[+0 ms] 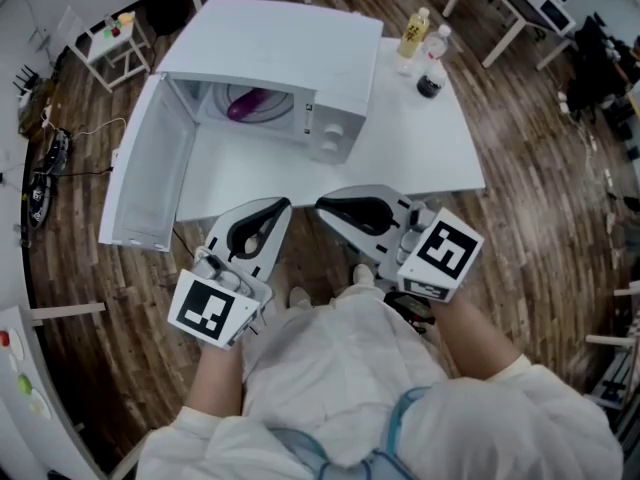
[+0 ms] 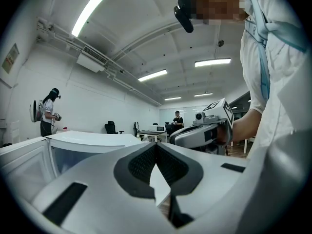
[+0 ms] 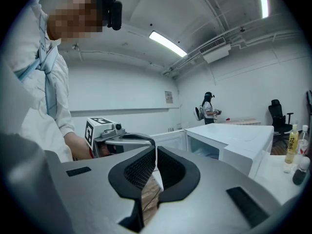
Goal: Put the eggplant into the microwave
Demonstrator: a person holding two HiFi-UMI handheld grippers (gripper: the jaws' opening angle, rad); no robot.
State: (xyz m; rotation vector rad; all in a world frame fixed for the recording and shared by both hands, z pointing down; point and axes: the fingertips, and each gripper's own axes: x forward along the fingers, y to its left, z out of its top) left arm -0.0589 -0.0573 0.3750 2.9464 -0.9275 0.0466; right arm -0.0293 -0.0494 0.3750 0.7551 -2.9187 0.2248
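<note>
The purple eggplant (image 1: 247, 103) lies inside the white microwave (image 1: 300, 58), whose door (image 1: 140, 163) hangs open to the left. Both grippers hover in front of the table's near edge, close to the person's body and well back from the oven. My left gripper (image 1: 286, 206) is shut with nothing between its pads (image 2: 146, 162). My right gripper (image 1: 321, 206) is also shut and empty, its pads (image 3: 141, 169) meeting at the tip. The two point toward each other, tips almost level. In the left gripper view the right gripper (image 2: 204, 130) shows beside the microwave (image 2: 92, 140).
Three bottles (image 1: 425, 53) stand at the far right of the white table (image 1: 420, 138); they also show in the right gripper view, bottles (image 3: 295, 155). Desks, chairs and other people fill the room behind. A small side table (image 1: 110, 38) stands at the far left.
</note>
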